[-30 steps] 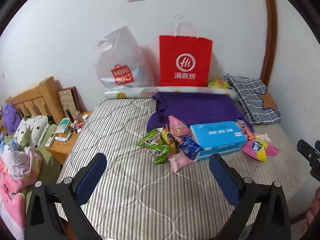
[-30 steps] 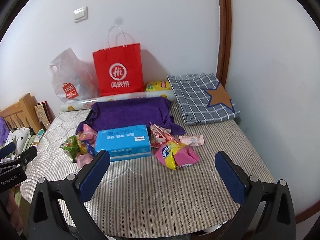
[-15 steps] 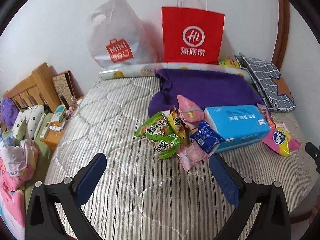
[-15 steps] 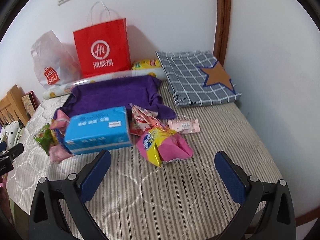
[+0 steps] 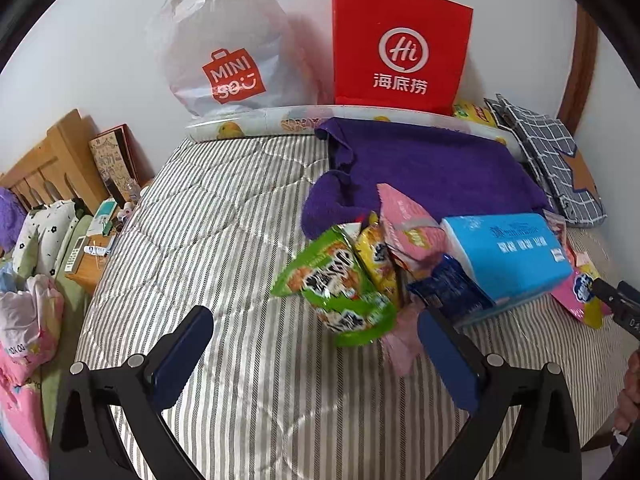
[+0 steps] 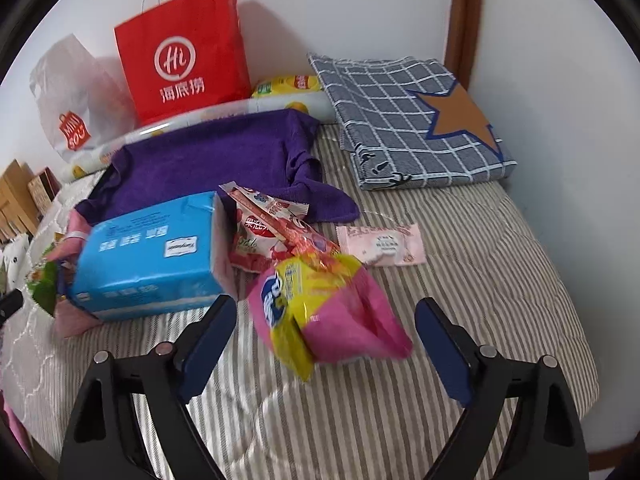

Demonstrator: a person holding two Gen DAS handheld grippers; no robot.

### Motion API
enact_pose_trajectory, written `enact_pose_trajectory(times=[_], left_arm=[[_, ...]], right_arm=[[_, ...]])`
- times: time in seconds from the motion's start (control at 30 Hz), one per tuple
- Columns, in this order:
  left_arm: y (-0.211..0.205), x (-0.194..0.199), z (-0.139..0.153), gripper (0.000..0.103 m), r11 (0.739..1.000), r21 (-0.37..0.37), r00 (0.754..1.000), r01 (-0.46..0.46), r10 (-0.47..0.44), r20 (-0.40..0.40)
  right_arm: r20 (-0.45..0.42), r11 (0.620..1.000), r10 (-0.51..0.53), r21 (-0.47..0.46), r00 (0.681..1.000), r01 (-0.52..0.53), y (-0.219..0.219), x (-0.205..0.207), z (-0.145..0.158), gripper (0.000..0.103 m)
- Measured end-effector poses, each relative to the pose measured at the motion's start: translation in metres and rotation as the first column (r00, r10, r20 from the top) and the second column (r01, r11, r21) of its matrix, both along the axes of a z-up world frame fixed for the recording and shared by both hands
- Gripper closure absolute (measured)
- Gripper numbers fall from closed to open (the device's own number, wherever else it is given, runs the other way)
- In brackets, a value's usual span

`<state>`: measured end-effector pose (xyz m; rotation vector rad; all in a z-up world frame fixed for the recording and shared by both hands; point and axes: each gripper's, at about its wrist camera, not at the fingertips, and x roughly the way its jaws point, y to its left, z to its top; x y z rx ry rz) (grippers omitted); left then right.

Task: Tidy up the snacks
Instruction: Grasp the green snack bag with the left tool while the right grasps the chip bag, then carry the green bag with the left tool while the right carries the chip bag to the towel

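Snack packets lie in a pile on a striped bed. In the left wrist view a green packet, a yellow one, a pink one and a dark blue one lean against a blue tissue pack. My left gripper is open and empty just in front of the green packet. In the right wrist view a pink-and-yellow bag, a red-and-white packet and a small pale pink packet lie right of the tissue pack. My right gripper is open around the pink-and-yellow bag.
A red paper bag and a white plastic bag stand against the wall behind a purple towel. A folded checked blanket lies at the back right. A nightstand and headboard stand left of the bed.
Both grippers have moved forward and down toward the snack pile. The packets now appear much closer between the fingers. Both stay open.
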<state>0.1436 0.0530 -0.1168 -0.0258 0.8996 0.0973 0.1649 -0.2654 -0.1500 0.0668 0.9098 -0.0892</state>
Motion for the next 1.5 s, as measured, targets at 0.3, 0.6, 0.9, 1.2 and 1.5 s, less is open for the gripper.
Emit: enact_pose_trajectory(times=[0.3, 0.6, 0.9, 1.2, 1.5], left_arm=[[0.012, 0.010, -0.012, 0.000, 0.999, -0.033, 1.000, 0.003, -0.004, -0.030], [0.000, 0.023, -0.022, 0.001, 1.000, -0.009, 0.999, 0.021, -0.021, -0.050], [-0.004, 0.039, -0.033, 0.011, 0.999, -0.034, 0.996, 0.034, -0.036, -0.077], [-0.001, 0.040, -0.036, 0.036, 0.998, -0.056, 0.996, 0.038, -0.042, -0.076], [0.000, 0.029, -0.024, 0.038, 0.996, -0.072, 0.997, 0.054, -0.057, -0.050]], right_arm=[[-0.052, 0.999, 0.027, -0.029, 0.998, -0.029, 0.001, 0.026, -0.027, 0.014], [-0.093, 0.998, 0.062, -0.021, 0.994, -0.064, 0.002, 0.024, -0.044, 0.014], [-0.109, 0.996, 0.091, 0.014, 0.990, -0.090, 0.003, 0.020, -0.045, 0.035], [-0.102, 0.997, 0.074, 0.019, 0.992, -0.072, -0.001, 0.013, -0.043, 0.035], [-0.075, 0.998, 0.058, 0.022, 0.995, -0.057, -0.003, 0.002, -0.030, 0.035]])
